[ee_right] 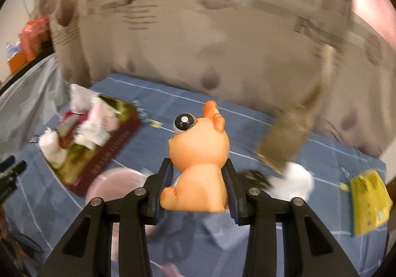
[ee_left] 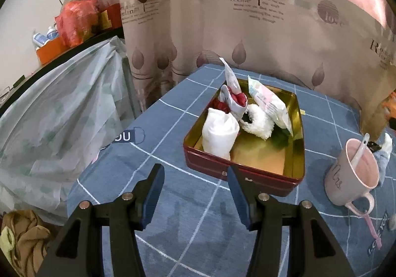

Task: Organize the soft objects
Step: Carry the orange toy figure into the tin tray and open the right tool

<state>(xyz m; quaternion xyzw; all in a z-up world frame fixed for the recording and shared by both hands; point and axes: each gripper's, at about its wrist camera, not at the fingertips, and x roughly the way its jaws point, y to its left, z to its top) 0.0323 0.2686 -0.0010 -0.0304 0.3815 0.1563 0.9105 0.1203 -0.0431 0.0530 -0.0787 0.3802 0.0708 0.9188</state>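
A dark red tin box (ee_left: 237, 170) with a gold inside stands on the blue checked cloth. It holds a rolled white cloth (ee_left: 219, 132), a grey and red sock (ee_left: 235, 101), a fluffy white piece (ee_left: 258, 120) and a white packet (ee_left: 269, 103). My left gripper (ee_left: 195, 178) is open and empty, just in front of the box. My right gripper (ee_right: 198, 168) is shut on an orange squeaky toy animal (ee_right: 198, 163) and holds it above the cloth. The box also shows in the blurred right wrist view (ee_right: 109, 155), to the left.
A pink mug (ee_left: 351, 178) with a white spoon stands right of the box, a grey soft thing (ee_left: 383, 160) behind it. A yellow packet (ee_right: 368, 202) and a white soft lump (ee_right: 294, 180) lie at the right. A leaf-patterned curtain (ee_left: 247, 29) hangs behind. Plastic sheeting (ee_left: 54, 116) is at the left.
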